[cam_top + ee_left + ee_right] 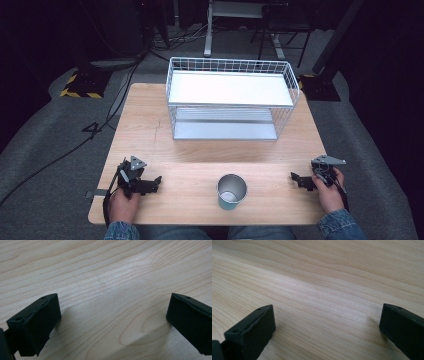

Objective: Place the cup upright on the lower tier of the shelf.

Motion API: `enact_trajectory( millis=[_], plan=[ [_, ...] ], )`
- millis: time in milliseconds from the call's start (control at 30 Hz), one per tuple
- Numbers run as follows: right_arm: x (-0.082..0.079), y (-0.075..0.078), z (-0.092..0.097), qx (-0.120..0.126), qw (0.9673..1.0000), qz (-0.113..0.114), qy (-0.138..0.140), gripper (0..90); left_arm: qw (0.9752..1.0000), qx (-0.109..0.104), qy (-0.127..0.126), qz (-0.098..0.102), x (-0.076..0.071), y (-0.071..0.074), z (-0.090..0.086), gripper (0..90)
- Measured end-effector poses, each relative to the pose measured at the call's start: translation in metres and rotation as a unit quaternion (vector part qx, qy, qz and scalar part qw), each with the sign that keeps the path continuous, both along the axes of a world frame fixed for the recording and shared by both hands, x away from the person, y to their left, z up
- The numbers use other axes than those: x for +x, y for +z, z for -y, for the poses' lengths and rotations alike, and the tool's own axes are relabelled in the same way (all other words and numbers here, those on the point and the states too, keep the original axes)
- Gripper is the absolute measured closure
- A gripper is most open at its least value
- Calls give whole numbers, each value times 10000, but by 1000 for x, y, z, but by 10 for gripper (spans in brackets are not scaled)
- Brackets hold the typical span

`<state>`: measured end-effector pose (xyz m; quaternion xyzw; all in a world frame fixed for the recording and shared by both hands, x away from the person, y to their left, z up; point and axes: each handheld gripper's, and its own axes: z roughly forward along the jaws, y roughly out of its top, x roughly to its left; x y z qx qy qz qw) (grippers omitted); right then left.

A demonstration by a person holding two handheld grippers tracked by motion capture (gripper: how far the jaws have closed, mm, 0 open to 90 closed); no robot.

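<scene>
Denim cuffs frame my hands at the near edge of the pale, grained wooden table [200,145]. My left gripper [152,184] and right gripper [298,179] rest low on the wood, blocky black jaws spread wide, nothing between them. Between the grippers stands a round metal cup [232,191], upright and open-topped. Farther back sits a white wire-mesh rack [230,97] with flat shelves.

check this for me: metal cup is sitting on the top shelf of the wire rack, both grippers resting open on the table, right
Not quite. The high view shows the metal cup standing upright on the wooden table, near its front edge between the two grippers, not on the wire rack. The rest holds: the left gripper and right gripper rest on the table, jaws apart.
</scene>
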<state>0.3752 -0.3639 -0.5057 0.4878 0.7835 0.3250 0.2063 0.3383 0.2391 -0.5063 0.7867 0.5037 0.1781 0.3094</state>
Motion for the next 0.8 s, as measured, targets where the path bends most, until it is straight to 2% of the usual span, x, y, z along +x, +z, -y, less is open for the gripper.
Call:
enact_trajectory(
  millis=[800],
  plan=[
    [1, 0, -2, 16, 10000, -1, 10, 1, 10000, 20, 3, 2, 1, 0, 0, 0]
  ],
)
